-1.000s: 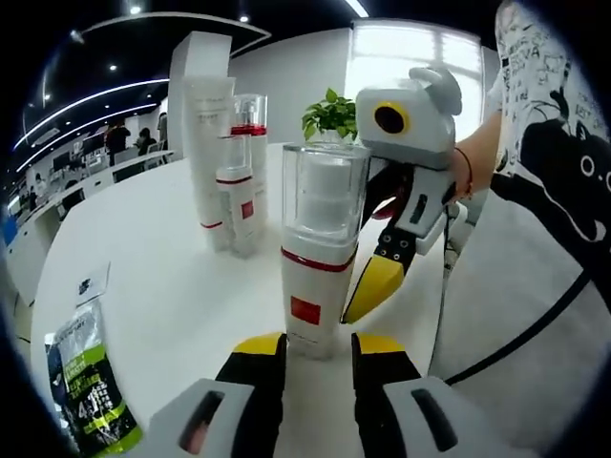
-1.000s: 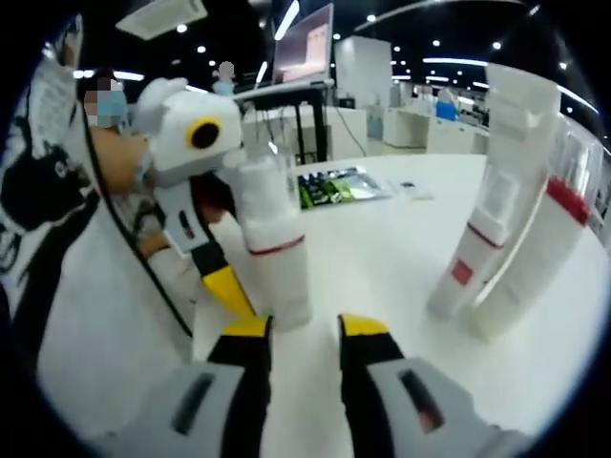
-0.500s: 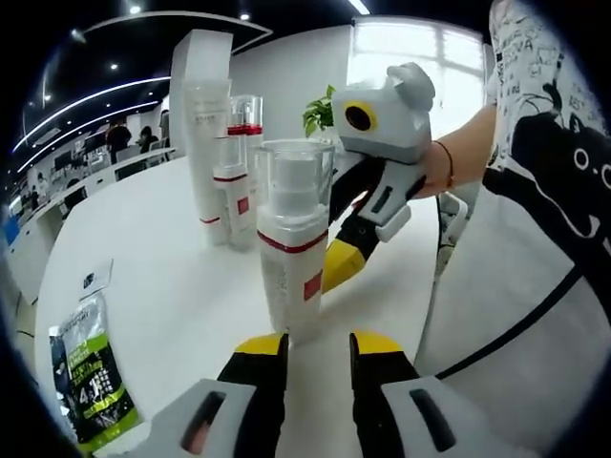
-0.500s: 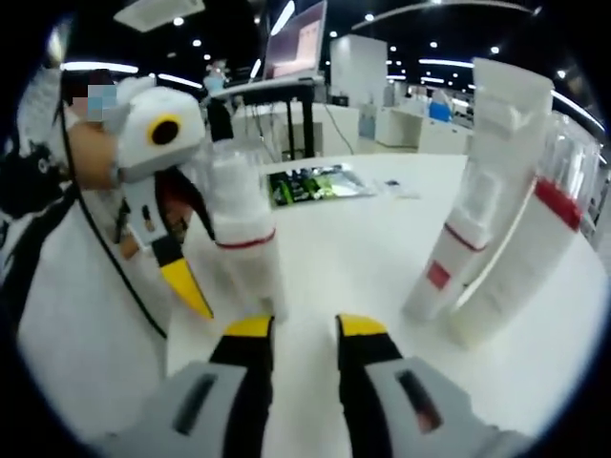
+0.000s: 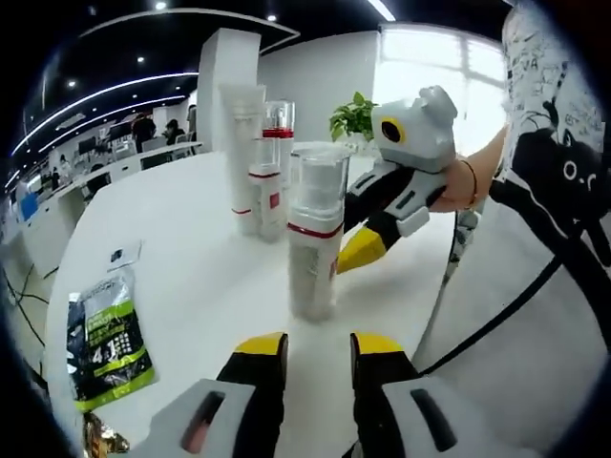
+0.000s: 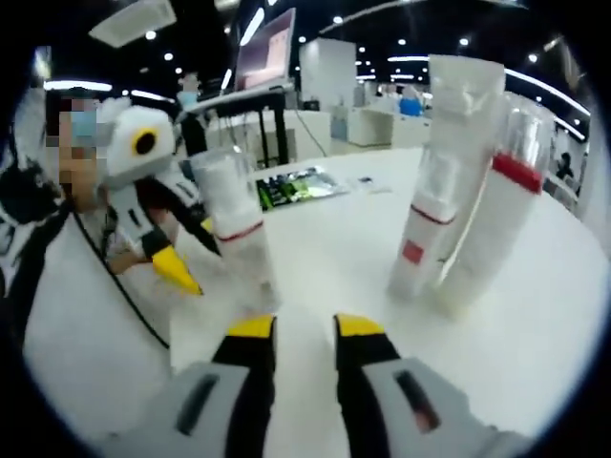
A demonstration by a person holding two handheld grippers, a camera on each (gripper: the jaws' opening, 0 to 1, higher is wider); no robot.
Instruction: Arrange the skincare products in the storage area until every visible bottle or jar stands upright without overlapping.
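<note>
Table: round white tabletop (image 5: 181,277), lower half of the left gripper view.
Cluster: three tall white red-banded containers (image 5: 260,157), upper centre of that view, upright and close-packed; upper right of the right gripper view (image 6: 458,191).
Lone bottle: white pump bottle with clear cap and red band (image 5: 314,234), frame centre, upright, well apart from the cluster. A second ago both grippers sat close around it — both have drawn back, so it stands released.
Sachet: green-and-black foil sachet (image 5: 107,345), lower left, flat.
Left gripper (image 5: 318,349): yellow-tipped jaws parted, empty.
Right gripper (image 6: 304,328): jaws parted, empty.
Judgement: arrangement looks nearly settled.
</note>
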